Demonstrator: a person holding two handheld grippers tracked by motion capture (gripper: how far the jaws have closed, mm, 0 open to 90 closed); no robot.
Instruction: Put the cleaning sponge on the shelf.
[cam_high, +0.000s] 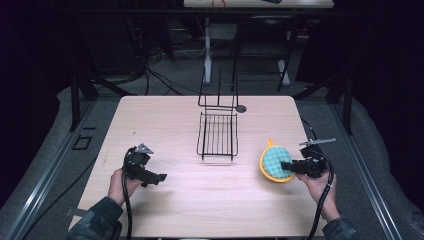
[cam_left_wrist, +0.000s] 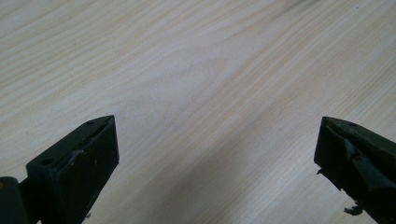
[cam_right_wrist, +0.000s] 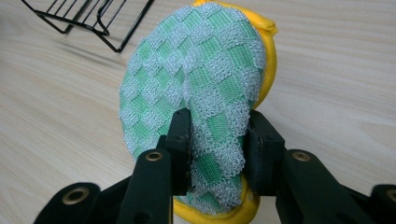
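Observation:
A round pot holder (cam_high: 274, 163) with a green checked face and yellow rim lies at the table's right side. My right gripper (cam_high: 289, 167) is shut on its near edge; in the right gripper view the cloth (cam_right_wrist: 201, 88) bunches up between the two black jaws of that gripper (cam_right_wrist: 217, 140). My left gripper (cam_high: 159, 178) hovers over bare wood at the left front, held in a hand. In the left gripper view this gripper (cam_left_wrist: 215, 154) stands wide open with nothing between its jaws.
A black wire rack (cam_high: 217, 131) stands at the table's centre, its upright back toward the far edge; its corner (cam_right_wrist: 88, 21) shows beyond the pot holder. The wooden table (cam_high: 165, 130) ends near my hands. Dark floor and table legs lie beyond.

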